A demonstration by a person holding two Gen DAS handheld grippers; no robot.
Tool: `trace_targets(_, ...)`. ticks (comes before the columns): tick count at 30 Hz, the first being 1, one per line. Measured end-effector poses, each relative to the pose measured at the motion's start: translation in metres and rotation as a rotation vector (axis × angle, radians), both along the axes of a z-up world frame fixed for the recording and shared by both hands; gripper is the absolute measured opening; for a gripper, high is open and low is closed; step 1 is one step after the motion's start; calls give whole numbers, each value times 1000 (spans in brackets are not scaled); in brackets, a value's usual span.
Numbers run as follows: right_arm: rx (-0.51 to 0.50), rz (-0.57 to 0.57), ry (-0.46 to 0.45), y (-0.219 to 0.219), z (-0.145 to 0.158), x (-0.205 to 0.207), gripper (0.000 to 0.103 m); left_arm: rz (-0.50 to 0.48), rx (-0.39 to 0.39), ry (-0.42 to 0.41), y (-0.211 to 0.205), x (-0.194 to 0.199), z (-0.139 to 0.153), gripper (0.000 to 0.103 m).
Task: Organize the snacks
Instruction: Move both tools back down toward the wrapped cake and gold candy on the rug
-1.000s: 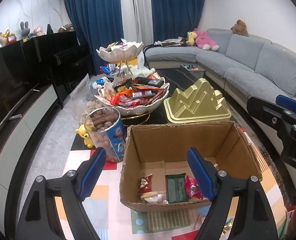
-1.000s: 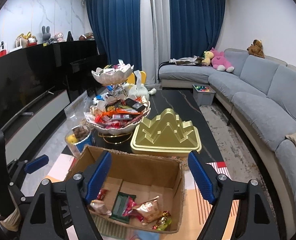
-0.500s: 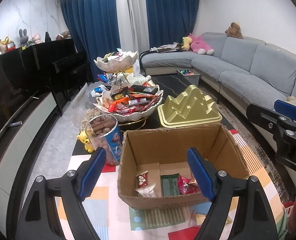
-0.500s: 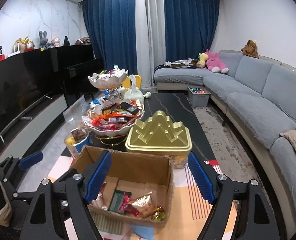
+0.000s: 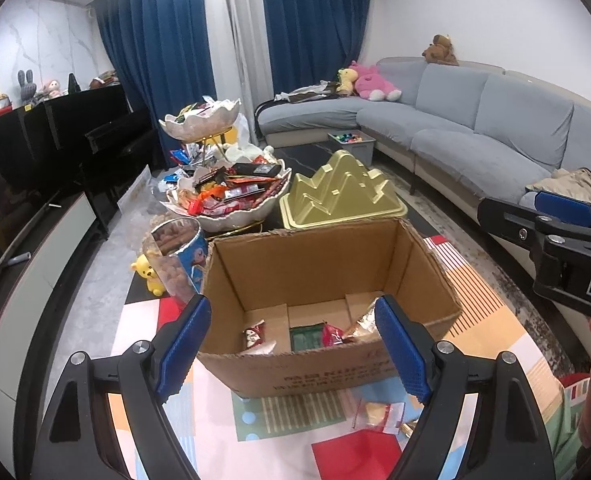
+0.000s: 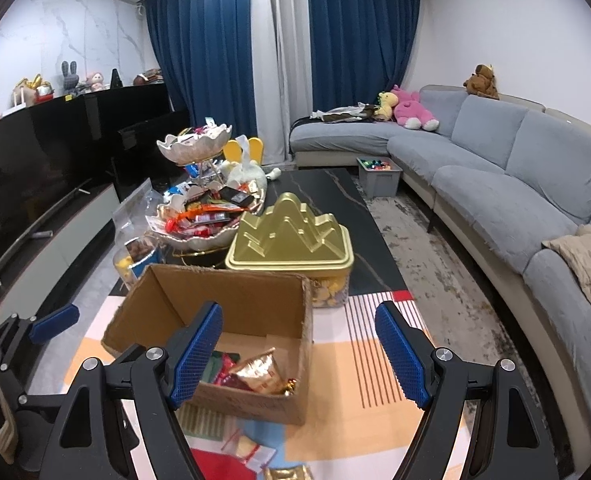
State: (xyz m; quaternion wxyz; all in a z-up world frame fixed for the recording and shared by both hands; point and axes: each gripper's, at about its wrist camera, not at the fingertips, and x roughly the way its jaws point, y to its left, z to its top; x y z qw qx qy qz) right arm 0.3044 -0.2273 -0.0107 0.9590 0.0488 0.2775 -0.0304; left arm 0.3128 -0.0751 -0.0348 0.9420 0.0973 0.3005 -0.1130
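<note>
An open cardboard box (image 5: 327,264) (image 6: 231,304) stands on a colourful mat and holds several snack packets (image 5: 319,334) (image 6: 255,376). A loose packet (image 5: 379,414) lies on the mat in front of the box. A two-tier shell bowl (image 5: 231,196) (image 6: 203,220) heaped with snacks stands behind it, next to a gold mountain-shaped tin (image 5: 341,192) (image 6: 291,236). My left gripper (image 5: 293,350) is open and empty above the box's near edge. My right gripper (image 6: 297,354) is open and empty over the box's right side.
A round tub of snacks (image 5: 177,258) and a yellow bear toy (image 5: 147,278) sit left of the box. A grey sofa (image 6: 507,184) runs along the right, a black TV cabinet (image 6: 47,168) along the left. The dark coffee table (image 6: 327,200) extends back.
Both grippers have risen and pulled back from the box, so the box looks smaller and more of the mat in front shows. Both stay open and empty.
</note>
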Motion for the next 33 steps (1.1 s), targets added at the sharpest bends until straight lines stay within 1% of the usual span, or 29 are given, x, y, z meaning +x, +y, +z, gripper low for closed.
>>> trace_targets(9, -7, -11, 24, -6, -19, -24, 79, -43, 1, 0, -7, -21, -11, 84)
trace_targets(16, -26, -15, 55, -7, -45, -44, 79, -89, 12, 37, -16, -34, -35, 84)
trace_targets(26, -83, -29, 94, -6, -78, -63, 79, -163, 11, 100, -25, -36, -71, 84)
trace_targets(33, -81, -31, 142, -5, -109, -72, 79, -237, 63, 121, -36, -37, -92, 84)
